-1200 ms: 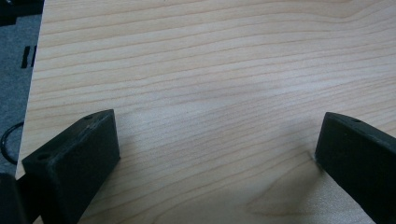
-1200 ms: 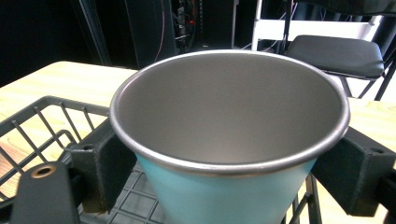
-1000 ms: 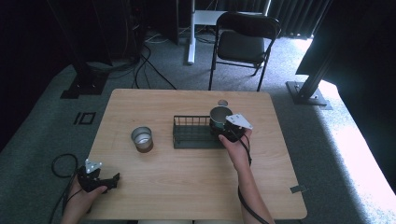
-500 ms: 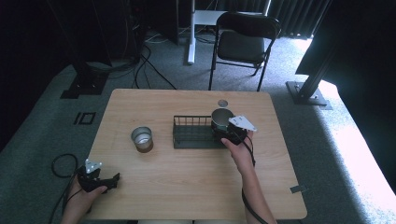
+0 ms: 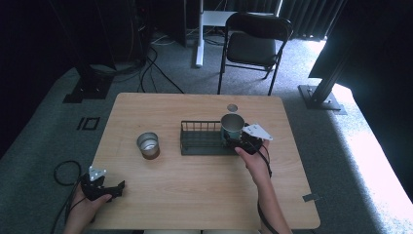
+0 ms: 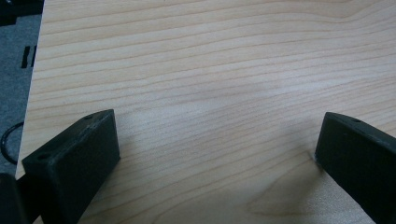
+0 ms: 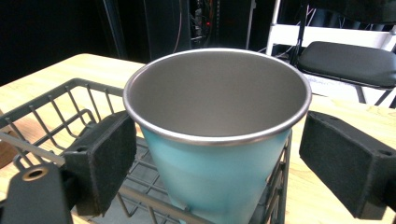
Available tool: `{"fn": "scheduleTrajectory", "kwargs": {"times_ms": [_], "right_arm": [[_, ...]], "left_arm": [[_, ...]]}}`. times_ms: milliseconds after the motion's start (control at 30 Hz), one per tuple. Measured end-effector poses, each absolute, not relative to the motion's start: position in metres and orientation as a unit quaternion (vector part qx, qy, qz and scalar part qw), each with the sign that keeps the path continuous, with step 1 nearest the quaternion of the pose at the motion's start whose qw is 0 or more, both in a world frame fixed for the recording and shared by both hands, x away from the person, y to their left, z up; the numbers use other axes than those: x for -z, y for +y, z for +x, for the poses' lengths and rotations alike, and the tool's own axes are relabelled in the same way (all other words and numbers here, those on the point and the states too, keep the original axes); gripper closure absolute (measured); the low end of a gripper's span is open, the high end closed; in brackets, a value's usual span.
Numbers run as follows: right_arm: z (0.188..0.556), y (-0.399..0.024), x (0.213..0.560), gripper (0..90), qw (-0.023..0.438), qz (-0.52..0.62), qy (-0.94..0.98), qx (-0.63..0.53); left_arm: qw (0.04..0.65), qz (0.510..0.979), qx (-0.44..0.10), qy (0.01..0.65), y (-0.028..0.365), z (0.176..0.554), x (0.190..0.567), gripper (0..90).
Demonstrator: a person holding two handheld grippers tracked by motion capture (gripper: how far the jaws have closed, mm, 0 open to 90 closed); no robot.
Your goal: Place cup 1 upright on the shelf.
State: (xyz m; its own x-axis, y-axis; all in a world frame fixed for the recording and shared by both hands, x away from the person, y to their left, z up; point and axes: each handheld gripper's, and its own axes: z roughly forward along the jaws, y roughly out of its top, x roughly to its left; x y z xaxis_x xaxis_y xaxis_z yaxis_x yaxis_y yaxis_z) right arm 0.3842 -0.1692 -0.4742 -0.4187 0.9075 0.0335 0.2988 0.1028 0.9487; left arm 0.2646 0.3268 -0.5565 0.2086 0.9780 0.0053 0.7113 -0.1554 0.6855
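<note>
Stands upright in the rack (image 5: pixel 202 139) (blue cup (image 7: pixel 219 140)), between the spread jaws of the right claw (image 7: pixel 219 172), at twelve o'clock, ungripped.

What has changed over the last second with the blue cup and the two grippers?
Little has moved. The right gripper stays at the right end of the wire rack, its jaws now apart on either side of the blue cup, which stands upright in the rack; whether they just let go I cannot tell. The left gripper, the small metal cup and the table are as before.
</note>
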Motion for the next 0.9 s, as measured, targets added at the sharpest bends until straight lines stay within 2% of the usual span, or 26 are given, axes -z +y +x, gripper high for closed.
{"fn": "scheduleTrajectory", "kwargs": {"times_ms": [533, 900], "right_arm": [[0.371, -0.187, 0.479, 11.0, 0.292, 0.424, 0.705, -0.489], [0.359, -0.199, 0.49, 11.0, 0.267, 0.407, 0.72, -0.494]], "left_arm": [[0.285, 0.723, -0.234, 0.584, 0.327, 0.265, 0.556, 0.4], [0.285, 0.723, -0.234, 0.584, 0.327, 0.265, 0.557, 0.4]]}}
